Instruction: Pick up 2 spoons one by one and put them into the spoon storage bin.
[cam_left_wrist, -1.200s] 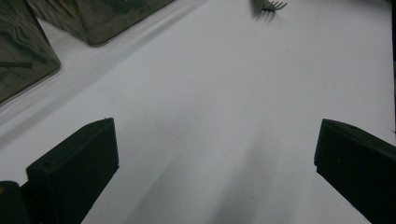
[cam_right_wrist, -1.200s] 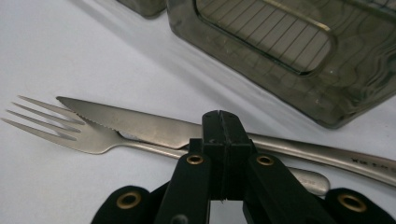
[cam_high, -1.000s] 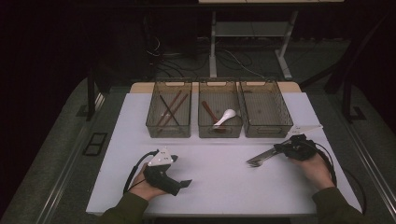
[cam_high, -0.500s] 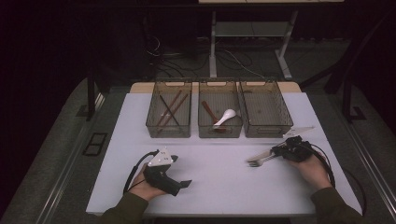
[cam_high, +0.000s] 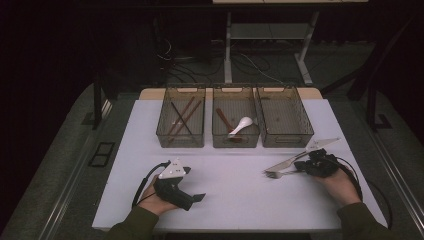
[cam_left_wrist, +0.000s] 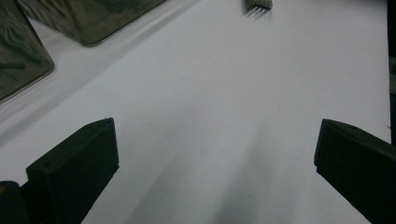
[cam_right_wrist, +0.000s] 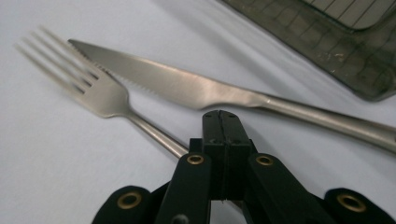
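One fork (cam_right_wrist: 100, 91); one knife (cam_right_wrist: 187, 88); three baskets (cam_high: 285, 137).

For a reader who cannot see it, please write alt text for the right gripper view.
The right gripper, its black jaws shut, holds a metal fork by the handle above a white table. A table knife lies just beyond the fork, and a corner of a clear bin shows at top right.

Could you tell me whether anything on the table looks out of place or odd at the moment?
Mostly tidy. A knife and fork lie loose on the white table beside the right gripper, whose jaws are shut on the fork's handle. The right-hand bin looks empty, while the other two hold utensils.
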